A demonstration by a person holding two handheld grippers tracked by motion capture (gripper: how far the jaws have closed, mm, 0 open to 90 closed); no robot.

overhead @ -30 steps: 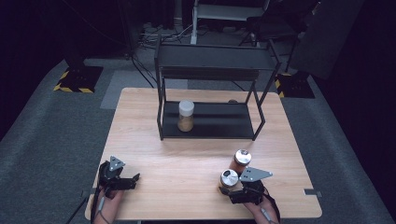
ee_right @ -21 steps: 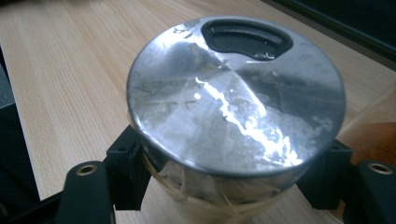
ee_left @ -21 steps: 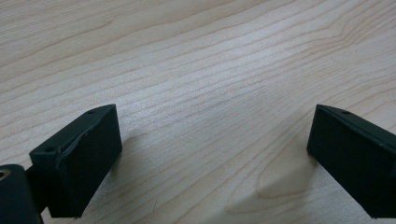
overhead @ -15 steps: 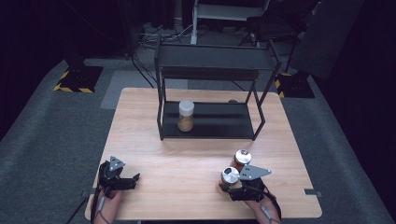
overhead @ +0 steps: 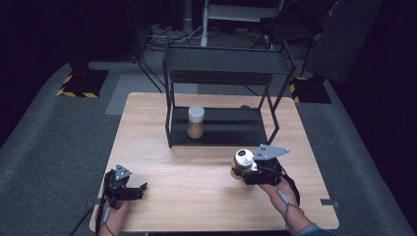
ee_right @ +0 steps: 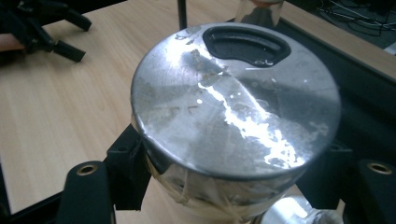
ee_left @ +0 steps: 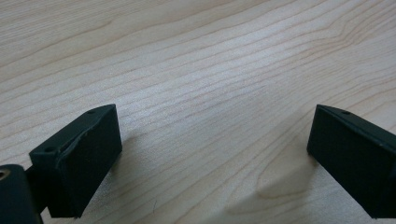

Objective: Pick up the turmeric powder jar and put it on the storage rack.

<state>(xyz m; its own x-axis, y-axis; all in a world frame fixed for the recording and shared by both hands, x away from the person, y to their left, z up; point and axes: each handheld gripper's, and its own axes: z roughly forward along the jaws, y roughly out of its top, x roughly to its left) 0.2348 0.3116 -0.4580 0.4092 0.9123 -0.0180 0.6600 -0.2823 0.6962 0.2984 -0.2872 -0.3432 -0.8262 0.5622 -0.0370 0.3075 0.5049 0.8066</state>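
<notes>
At the worktop's 5 o'clock corner, seen from the high view: right tongs (overhead: pixel 244 172) clenched on a small amber jar with a shiny metal lid (overhead: pixel 243 161), held by the person's right hand (overhead: pixel 280 189). Jar appears lifted slightly off the light wooden worktop (overhead: pixel 196 196), though contact cannot be judged for certain. Grey three-cornered plate rides above the tongs, toward 1 o'clock.

Right gripper view: the metal-lidded jar (ee_right: pixel 236 116) sits between the two black jaws, one pressing each side below the lid. Lid scuffed, with a dark curved slot near its far edge. Clear tape or film wraps the neck under the lid. A second metal lid (ee_right: pixel 296 212) shows at the bottom edge; what it belongs to cannot be told.

At 7 o'clock: left tongs (overhead: pixel 134 189) released, jaws spread wide and low near the wood. Left gripper view confirms it: bare wood grain (ee_left: pixel 210 93) between the parted jaws, nothing held.

At 12 o'clock: black metal two-tier shelf rack (overhead: pixel 223 64). On its lower shelf, left of centre, a clear jar with a white lid and brown contents (overhead: pixel 195 123), upright, well apart from both tongs.
</notes>
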